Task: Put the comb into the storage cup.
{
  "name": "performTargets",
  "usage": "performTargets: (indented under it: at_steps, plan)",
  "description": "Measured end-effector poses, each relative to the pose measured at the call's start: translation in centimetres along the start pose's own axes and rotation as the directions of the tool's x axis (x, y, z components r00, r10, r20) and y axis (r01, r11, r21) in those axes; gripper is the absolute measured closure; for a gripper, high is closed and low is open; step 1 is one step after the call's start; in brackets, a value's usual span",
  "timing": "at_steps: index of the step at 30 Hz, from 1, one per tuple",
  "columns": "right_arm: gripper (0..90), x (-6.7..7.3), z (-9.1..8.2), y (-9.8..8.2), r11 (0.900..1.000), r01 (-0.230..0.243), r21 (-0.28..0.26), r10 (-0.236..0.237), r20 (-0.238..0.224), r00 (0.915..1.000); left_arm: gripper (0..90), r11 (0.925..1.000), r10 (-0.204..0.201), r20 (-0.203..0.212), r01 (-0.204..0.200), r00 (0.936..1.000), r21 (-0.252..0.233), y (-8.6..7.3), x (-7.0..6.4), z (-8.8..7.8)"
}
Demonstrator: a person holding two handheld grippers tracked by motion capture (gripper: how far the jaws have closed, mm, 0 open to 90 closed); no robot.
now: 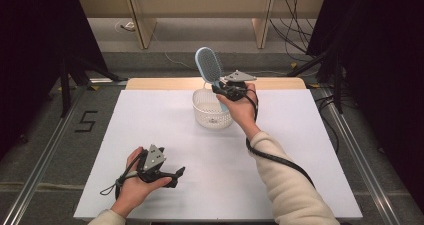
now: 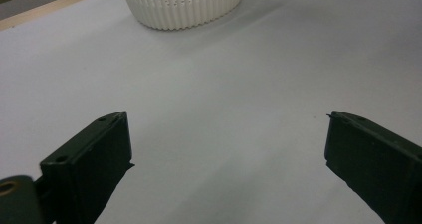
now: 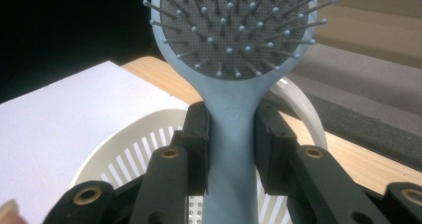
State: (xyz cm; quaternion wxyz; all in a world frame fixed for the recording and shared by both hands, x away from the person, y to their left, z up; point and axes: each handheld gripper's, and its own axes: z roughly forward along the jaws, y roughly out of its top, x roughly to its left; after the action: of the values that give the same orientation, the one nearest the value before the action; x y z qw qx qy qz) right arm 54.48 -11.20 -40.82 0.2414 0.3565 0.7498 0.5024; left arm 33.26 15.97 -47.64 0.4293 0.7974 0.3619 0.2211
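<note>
high view: floor marking "5" (image 1: 88, 120) left of white table (image 1: 165, 135)

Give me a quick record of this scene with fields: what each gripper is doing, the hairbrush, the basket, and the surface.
right gripper: shut on the handle of the hairbrush, held over the basket
hairbrush: light blue, head up, bristles facing the gripper's camera
basket: white, slotted, round, standing on the table's far side
left gripper: open, nothing between the jaws, low near the table's front
table: white top
</note>
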Motion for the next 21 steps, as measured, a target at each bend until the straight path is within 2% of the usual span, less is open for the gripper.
performTargets:
  at_steps: [21]
  plan:
    - [70.4, 0.04, 0.15, -0.48, 1.0, 0.019, 0.015, -0.018, -0.009, 0.9998, 4.0, 1.0, 0.001, 0.001, -0.001, 1.0, 0.0, -0.01, -0.02, 0.02]
